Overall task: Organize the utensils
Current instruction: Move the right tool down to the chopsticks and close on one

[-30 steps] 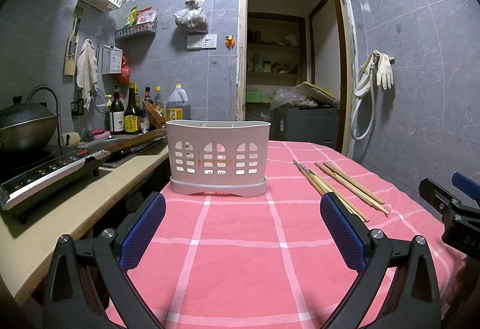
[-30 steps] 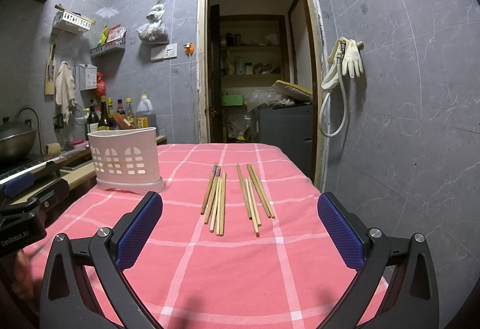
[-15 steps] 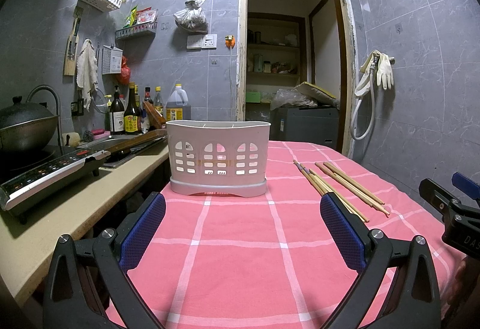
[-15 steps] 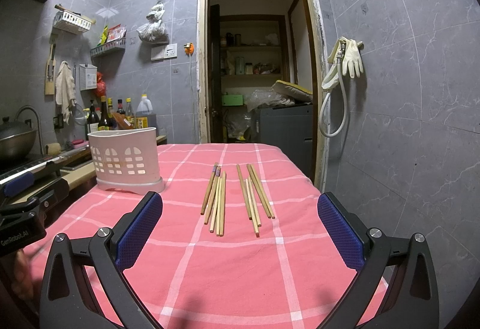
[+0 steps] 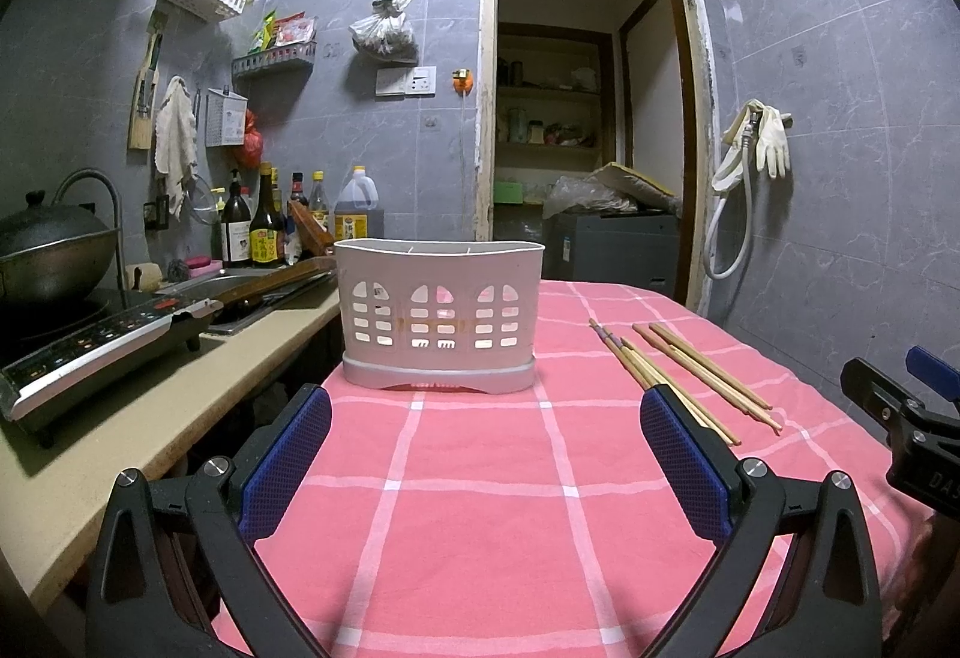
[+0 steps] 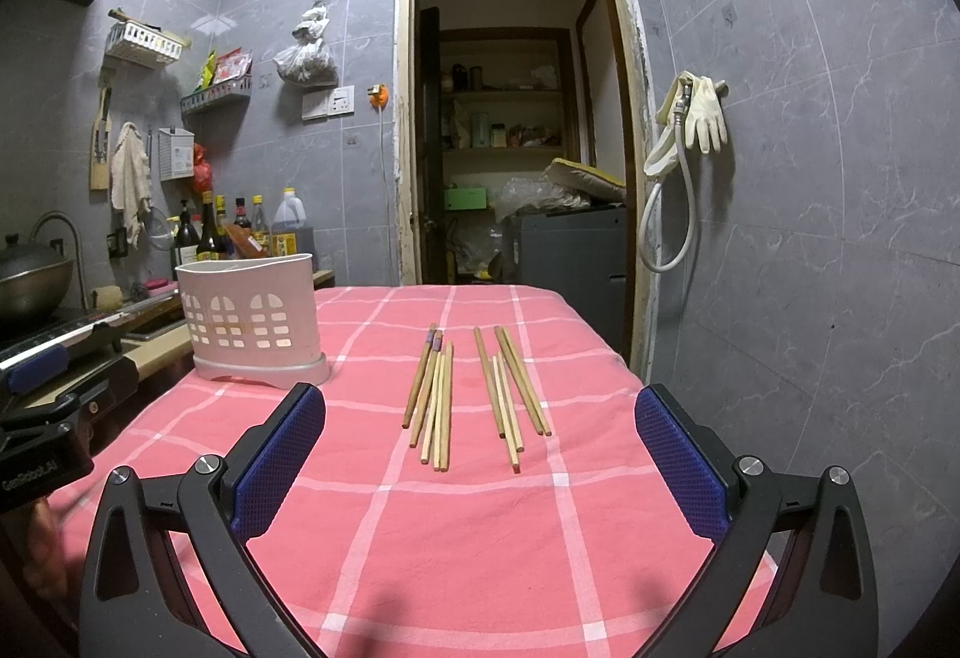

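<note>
Chopsticks are laid on the pink checked tablecloth (image 6: pixel 480 550) in two loose bundles, seen straight ahead of the right gripper (image 6: pixel 480 454). The left bundle (image 6: pixel 433 400) and the right bundle (image 6: pixel 510 394) lie side by side but apart, each with its long axis running away from the gripper toward the doorway (image 6: pixel 516 105). The near ends fan out slightly and the far ends draw closer together. Purple-marked tips are seen at the far end of the left bundle. Both bundles lie beyond the blue fingertips (image 6: pixel 279 454), within the span between the two fingers. The right gripper's jaws are held wide apart, with nothing between them.

From the left wrist view, the white slotted utensil holder (image 5: pixel 439 322) stands upright directly ahead of the left gripper (image 5: pixel 486 460), beyond its fingertips and near the tablecloth's left edge. The same chopsticks (image 5: pixel 678 376) are seen ahead and to the right of it, their long axis slanting from far-left to near-right, with the nearest sticks passing behind the right blue pad (image 5: pixel 684 463). The left gripper's jaws are likewise spread wide and hold nothing. The holder's interior cannot be seen from either view.

To the left of the left gripper, a beige counter (image 5: pixel 120 418) carries an induction cooker (image 5: pixel 102 346) with a wok (image 5: pixel 51 256).
</note>
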Demonstrator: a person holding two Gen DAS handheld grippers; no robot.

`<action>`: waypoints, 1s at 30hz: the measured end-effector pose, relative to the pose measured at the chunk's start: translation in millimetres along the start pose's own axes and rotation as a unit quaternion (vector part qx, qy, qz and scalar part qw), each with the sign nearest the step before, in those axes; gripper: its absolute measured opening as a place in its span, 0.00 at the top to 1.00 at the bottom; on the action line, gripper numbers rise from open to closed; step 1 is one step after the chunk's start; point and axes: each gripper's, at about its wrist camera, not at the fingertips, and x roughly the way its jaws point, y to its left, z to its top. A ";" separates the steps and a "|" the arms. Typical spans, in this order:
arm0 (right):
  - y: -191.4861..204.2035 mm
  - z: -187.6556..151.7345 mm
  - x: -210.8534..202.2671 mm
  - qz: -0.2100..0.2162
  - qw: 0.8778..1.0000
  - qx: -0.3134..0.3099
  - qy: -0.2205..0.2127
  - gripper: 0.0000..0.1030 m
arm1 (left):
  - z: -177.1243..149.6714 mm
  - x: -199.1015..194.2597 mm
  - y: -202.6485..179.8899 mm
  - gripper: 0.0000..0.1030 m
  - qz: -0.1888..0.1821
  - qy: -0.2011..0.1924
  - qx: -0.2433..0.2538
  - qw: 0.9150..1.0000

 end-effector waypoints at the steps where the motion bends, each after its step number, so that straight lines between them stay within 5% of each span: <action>1: 0.0 0.4 -0.3 -0.001 1.000 -0.002 -0.001 0.00 | 0.9 0.1 0.1 0.02 0.001 0.000 -0.001 1.000; 11: -4.3 17.0 7.6 -0.017 1.000 -0.005 -0.010 0.00 | 17.6 17.0 5.9 0.02 0.026 -0.005 -0.010 1.000; 30: -27.3 59.3 51.3 -0.011 1.000 -0.020 -0.016 0.00 | 71.0 82.4 -26.8 0.02 0.002 0.027 -0.003 1.000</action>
